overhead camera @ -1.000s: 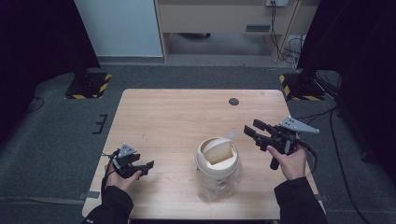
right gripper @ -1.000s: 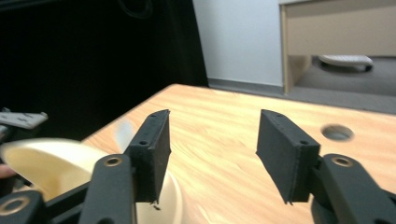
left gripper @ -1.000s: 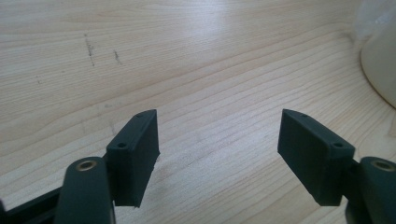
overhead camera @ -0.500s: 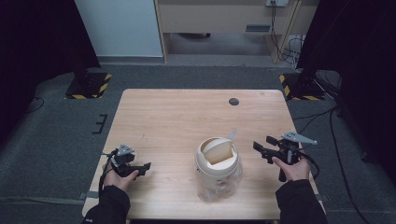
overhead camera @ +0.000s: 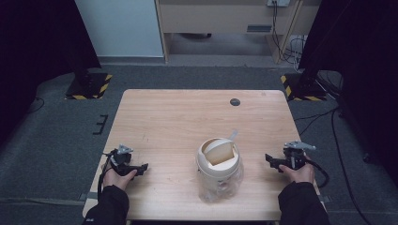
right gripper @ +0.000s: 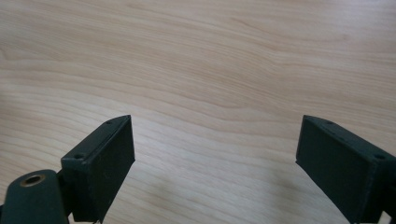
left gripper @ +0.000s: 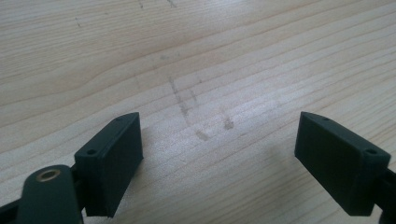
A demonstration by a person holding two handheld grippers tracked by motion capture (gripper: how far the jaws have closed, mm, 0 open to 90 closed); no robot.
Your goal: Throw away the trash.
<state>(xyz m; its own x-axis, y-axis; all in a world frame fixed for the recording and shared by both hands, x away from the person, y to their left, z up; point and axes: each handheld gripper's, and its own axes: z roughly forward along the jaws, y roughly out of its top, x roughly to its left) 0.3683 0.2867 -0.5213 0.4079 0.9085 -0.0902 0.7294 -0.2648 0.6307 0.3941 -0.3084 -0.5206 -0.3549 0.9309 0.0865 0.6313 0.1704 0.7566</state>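
While both hands rest low at the table's near edge, high view has the clear jar (overhead camera: 219,171) standing centre-front between them, well apart from each. Jar: transparent body, cream swing-flap lid, flap tilted, small white tab poking up behind the rim; contents inside too blurred to tell. Left gripper (overhead camera: 141,167) sits near the left edge, right gripper (overhead camera: 269,159) near the right edge, both pointing inward at the jar. Table (overhead camera: 178,117) is pale wood with a dark grommet (overhead camera: 235,101) at the far side.

Left gripper view: jaws spread wide, nothing between, just scuffed wood (left gripper: 196,121).

Right gripper view: jaws wide too, bare wood grain under them.

Likely step is a reach for the jar: come in level, one gripper steadying the wall, mind the slick plastic.
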